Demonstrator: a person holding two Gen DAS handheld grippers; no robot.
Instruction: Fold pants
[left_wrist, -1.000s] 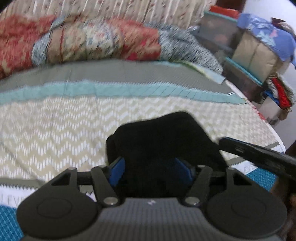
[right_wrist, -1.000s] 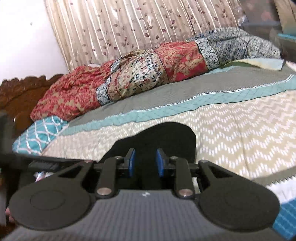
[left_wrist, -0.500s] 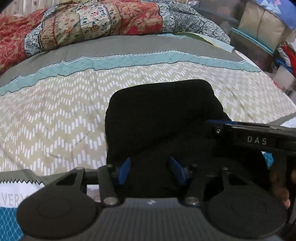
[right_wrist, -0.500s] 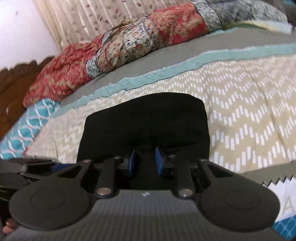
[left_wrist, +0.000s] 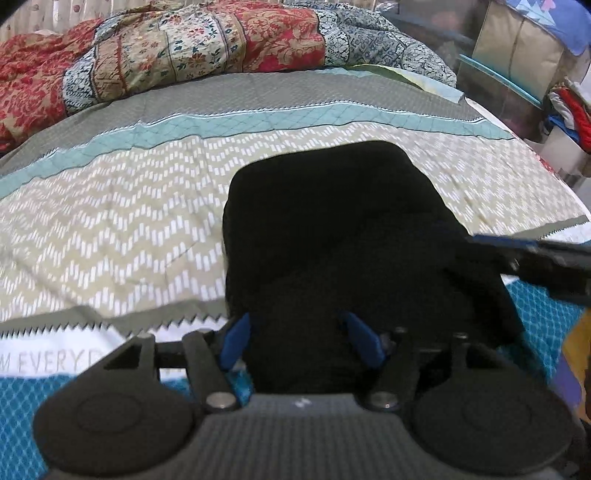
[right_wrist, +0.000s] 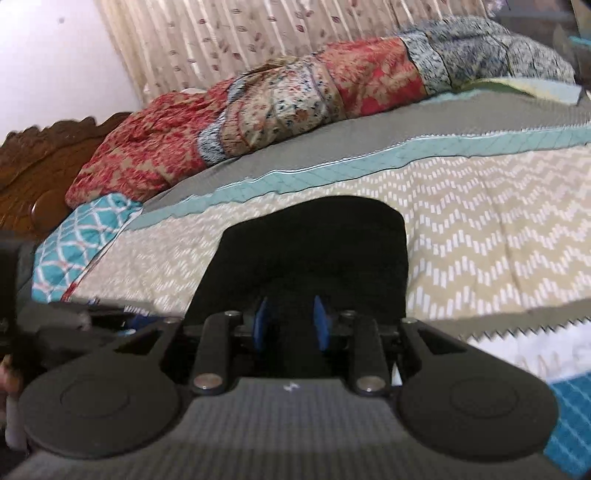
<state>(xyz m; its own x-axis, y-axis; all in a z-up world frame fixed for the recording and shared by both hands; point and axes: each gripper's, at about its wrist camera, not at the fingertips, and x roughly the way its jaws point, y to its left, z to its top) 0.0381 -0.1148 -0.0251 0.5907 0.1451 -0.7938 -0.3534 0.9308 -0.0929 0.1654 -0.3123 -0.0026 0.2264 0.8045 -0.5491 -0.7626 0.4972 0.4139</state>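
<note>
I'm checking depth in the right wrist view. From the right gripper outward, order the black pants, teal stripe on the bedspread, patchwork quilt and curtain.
From the right gripper:
1. Black pants, between its opening jaws.
2. Teal stripe, across mid-bed.
3. Patchwork quilt, bunched along the far side.
4. Curtain, behind the bed.

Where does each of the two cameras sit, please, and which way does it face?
Left wrist: on the left gripper, facing down over the folded black pants on the zigzag-patterned bedspread; the right gripper enters at right.
Right wrist: on the right gripper, facing across the pants toward the carved wooden headboard.
Shared: pants, bedspread, patchwork quilt.
</note>
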